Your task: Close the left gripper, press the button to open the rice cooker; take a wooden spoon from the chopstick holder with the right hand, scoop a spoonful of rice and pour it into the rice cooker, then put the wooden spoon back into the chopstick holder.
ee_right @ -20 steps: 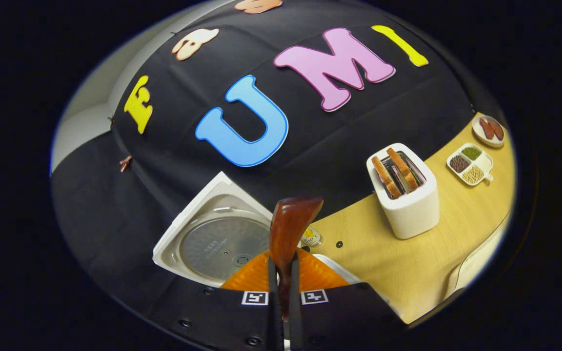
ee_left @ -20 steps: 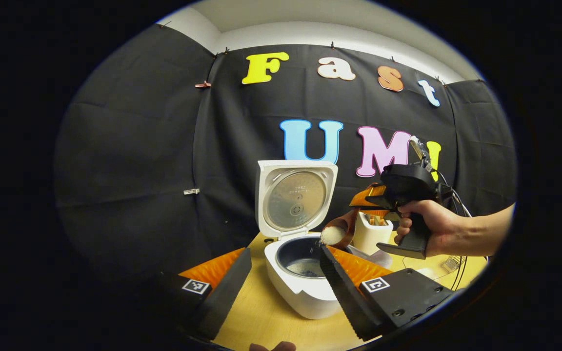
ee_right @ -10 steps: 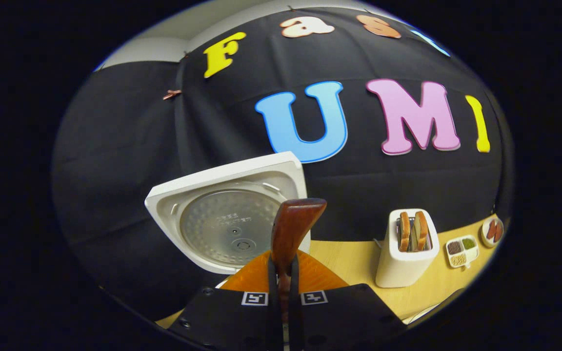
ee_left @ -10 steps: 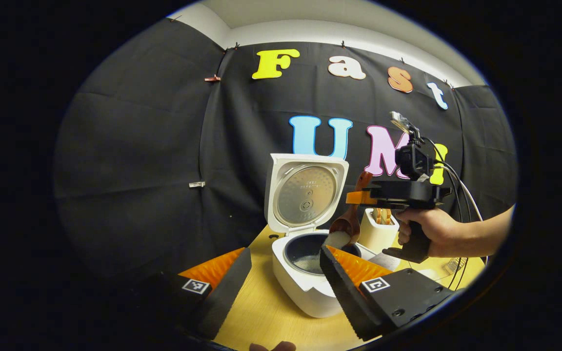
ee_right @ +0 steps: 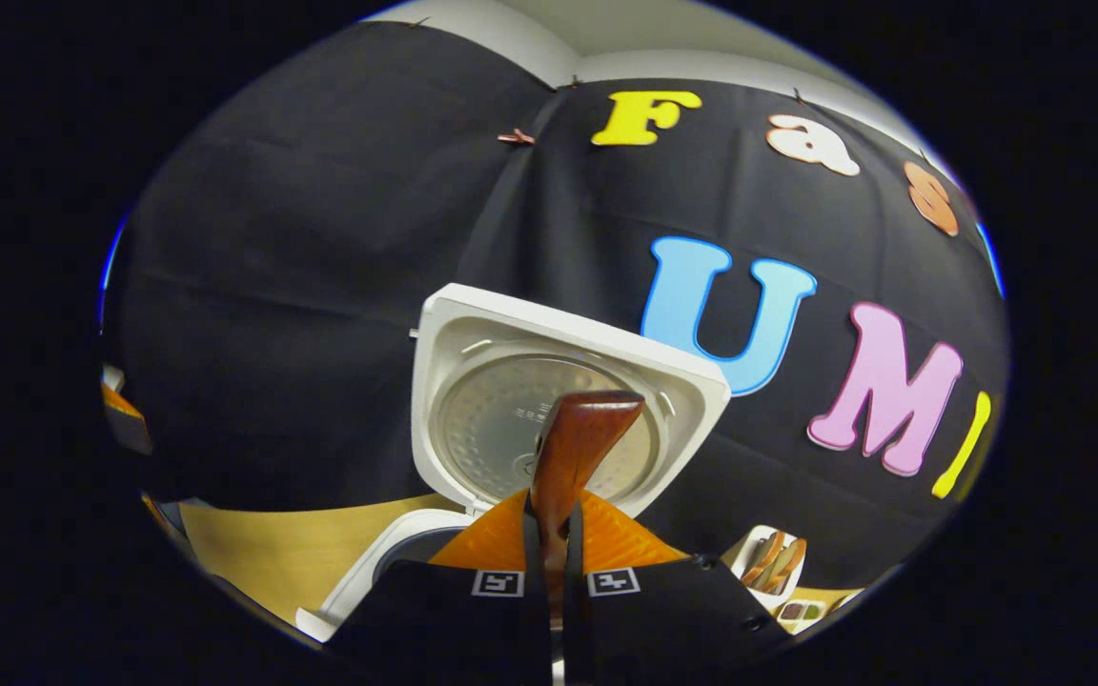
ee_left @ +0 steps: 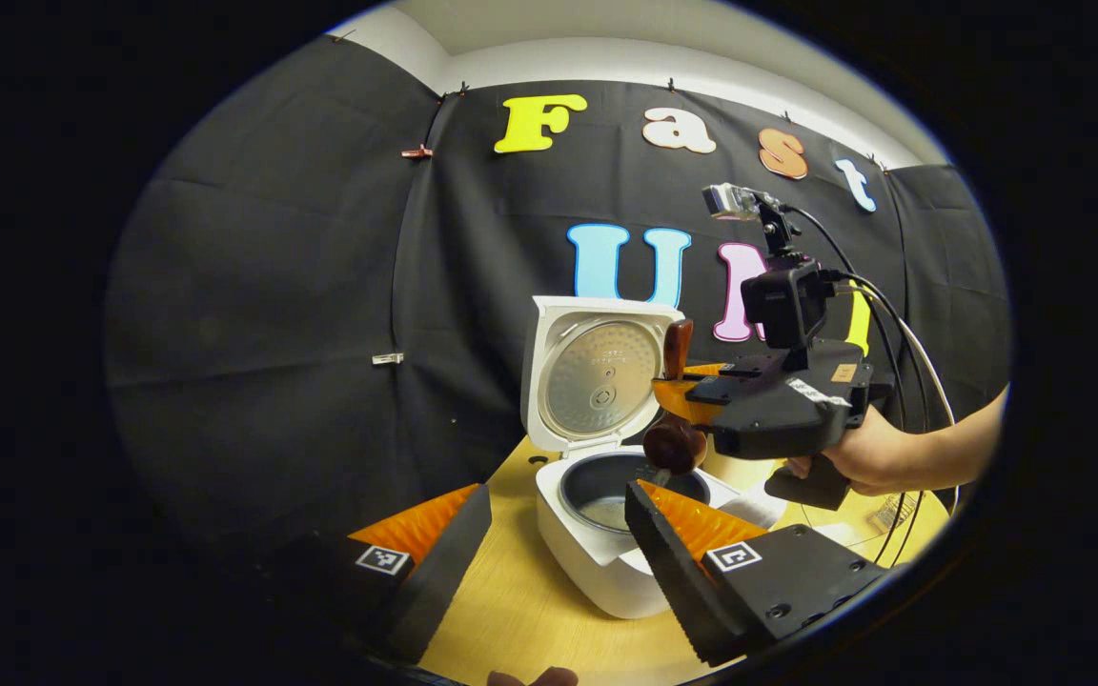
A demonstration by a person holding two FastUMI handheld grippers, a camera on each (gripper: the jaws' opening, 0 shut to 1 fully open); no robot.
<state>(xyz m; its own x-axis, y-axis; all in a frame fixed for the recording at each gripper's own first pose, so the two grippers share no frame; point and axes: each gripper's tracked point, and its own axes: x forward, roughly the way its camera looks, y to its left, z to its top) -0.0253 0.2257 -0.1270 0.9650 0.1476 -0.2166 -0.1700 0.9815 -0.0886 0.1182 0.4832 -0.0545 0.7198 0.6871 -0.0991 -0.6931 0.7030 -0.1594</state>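
Your right gripper point(ee_right: 554, 572) pinches the wooden spoon point(ee_left: 673, 419) above the open rice cooker point(ee_left: 597, 534); your left gripper point(ee_left: 559, 543) is spread in front of it.

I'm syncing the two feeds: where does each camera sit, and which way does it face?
Left gripper view: rides the left gripper, facing the open rice cooker; its own spread fingers show below, and the hand holding the right gripper.
Right gripper view: rides the right gripper, facing the lid; its own fingers pinch the spoon.
Shared: cooker, spoon.
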